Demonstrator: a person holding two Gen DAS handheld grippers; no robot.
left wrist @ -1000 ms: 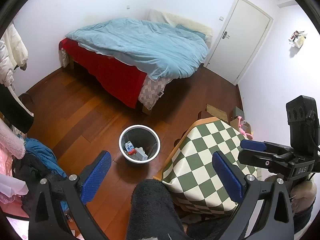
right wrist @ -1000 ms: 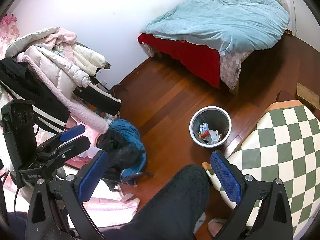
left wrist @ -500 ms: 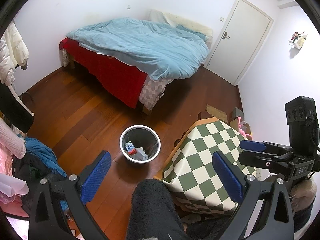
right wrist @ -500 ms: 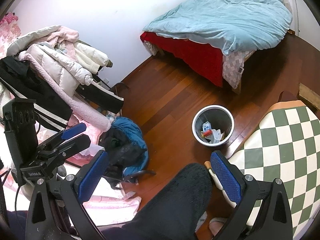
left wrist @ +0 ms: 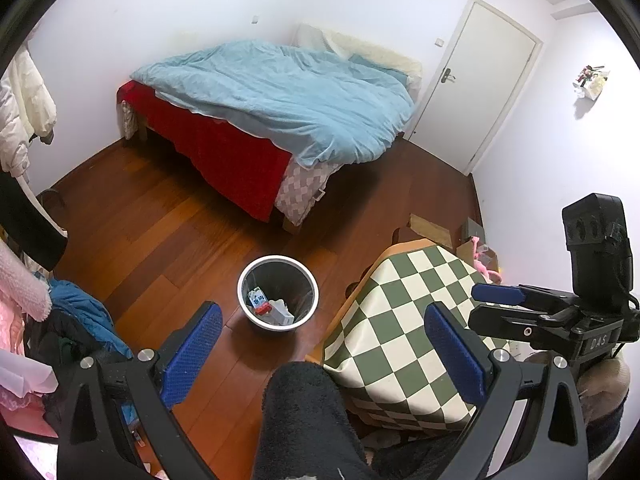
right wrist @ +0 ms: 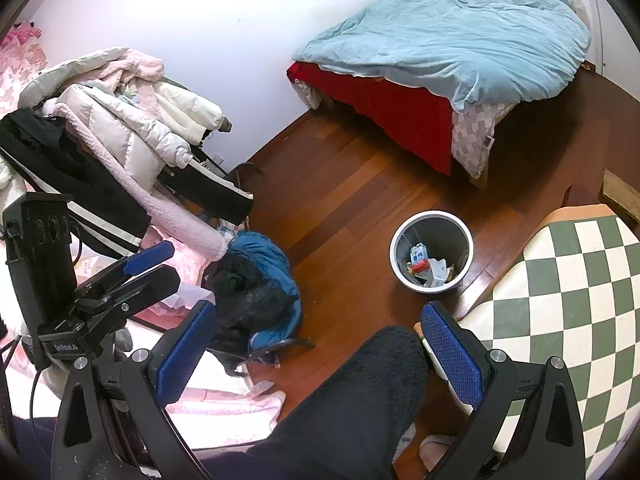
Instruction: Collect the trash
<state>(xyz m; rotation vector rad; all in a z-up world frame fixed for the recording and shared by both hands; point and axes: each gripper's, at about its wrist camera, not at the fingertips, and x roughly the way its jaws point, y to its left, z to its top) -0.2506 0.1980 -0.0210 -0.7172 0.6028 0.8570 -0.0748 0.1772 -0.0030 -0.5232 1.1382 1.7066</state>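
bed (left wrist: 280,120) blue duvet | door (left wrist: 480,80) shut | checkered table (left wrist: 408,328) | clothes heap (right wrist: 120,140)

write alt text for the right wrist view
Open right gripper held above a wooden floor, a white bin with trash ahead. Piled coats at left, checkered table at right, blue-covered bed behind.

The right tool (left wrist: 496,304) bears the letters "DAS" on its mount.

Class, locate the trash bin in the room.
In both wrist views the trash bin stands on the wooden floor between the bed and the checkered table.
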